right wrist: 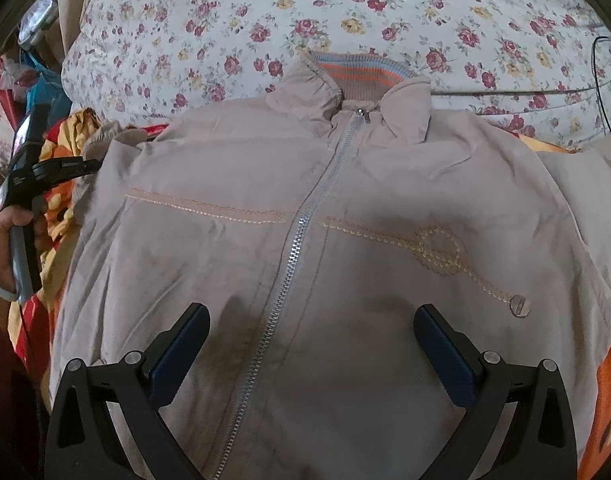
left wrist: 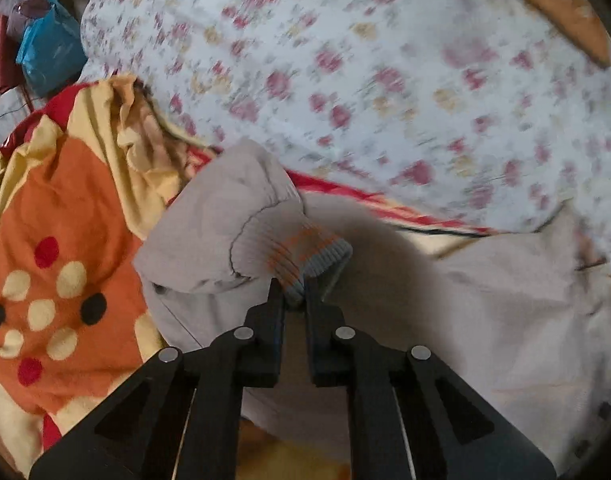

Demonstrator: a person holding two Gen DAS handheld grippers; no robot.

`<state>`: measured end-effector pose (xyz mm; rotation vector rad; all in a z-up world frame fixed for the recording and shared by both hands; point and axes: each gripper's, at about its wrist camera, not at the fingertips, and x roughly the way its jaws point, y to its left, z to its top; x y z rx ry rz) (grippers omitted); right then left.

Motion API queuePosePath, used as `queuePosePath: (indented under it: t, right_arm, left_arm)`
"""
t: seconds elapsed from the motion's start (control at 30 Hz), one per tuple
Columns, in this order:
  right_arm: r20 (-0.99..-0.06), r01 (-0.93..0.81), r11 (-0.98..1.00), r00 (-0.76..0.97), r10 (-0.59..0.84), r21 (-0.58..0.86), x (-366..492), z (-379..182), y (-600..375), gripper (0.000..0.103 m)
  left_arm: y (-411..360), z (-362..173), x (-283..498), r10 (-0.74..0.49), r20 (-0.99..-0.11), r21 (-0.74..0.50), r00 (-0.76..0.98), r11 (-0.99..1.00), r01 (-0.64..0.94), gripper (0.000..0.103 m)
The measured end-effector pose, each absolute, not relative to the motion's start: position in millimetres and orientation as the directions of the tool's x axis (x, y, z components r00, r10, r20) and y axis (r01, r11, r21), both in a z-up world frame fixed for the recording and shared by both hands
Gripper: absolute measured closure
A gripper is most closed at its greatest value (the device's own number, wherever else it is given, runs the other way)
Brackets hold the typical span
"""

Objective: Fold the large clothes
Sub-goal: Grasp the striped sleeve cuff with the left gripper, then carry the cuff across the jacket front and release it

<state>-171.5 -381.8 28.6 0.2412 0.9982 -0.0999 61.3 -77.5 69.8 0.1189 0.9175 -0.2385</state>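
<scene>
A beige zip-up jacket (right wrist: 305,240) lies face up on the bed, zipper closed, its striped ribbed collar (right wrist: 365,74) at the far end. My right gripper (right wrist: 311,314) hovers open over the lower front, one finger on each side of the zipper, with nothing between the pads. In the left wrist view, my left gripper (left wrist: 293,292) is shut on the ribbed cuff (left wrist: 305,256) of the jacket's sleeve (left wrist: 221,224), which bunches up above the body (left wrist: 505,300). In the right wrist view the left gripper (right wrist: 87,166) shows at the jacket's left shoulder, with a hand (right wrist: 1,240) holding it.
A white floral sheet (right wrist: 265,20) covers the bed beyond the jacket. An orange and yellow spotted blanket (left wrist: 65,240) lies crumpled on the left. A blue bag (left wrist: 49,52) and red items stand at the far left. A black cable (right wrist: 597,80) runs at the right.
</scene>
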Motion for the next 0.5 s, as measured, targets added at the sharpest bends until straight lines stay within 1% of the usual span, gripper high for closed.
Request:
queuePosePath:
  t: [0.1, 0.23, 0.3, 0.43, 0.5]
  right_arm:
    - [-0.822, 0.209, 0.966, 0.570, 0.007, 0.153, -177, 39, -387, 0.001]
    - [-0.796, 0.245, 0.954, 0.606, -0.013, 0.171, -186, 55, -401, 0.001]
    - [-0.781, 0.266, 0.945, 0.624, -0.019, 0.190, -191, 63, -411, 0.001]
    - [-0.750, 0.317, 0.923, 0.660, -0.049, 0.218, -199, 78, -433, 0.001]
    - [-0.738, 0.343, 0.914, 0.670, -0.078, 0.215, -203, 84, -445, 0.001]
  left_arm:
    - [-86, 98, 33, -0.244, -0.773, -0.066, 0.586, 0.949, 0.308, 0.096]
    - [-99, 131, -6, -0.409, -0.743, -0.221, 0.530, 0.897, 0.382, 0.096]
    - [-111, 140, -21, -0.471, -0.732, -0.283, 0.492, 0.867, 0.410, 0.096]
    - [-149, 157, -55, -0.556, -0.711, -0.346, 0.430, 0.809, 0.474, 0.097]
    - [-176, 167, -73, -0.623, -0.684, -0.402, 0.380, 0.756, 0.517, 0.096]
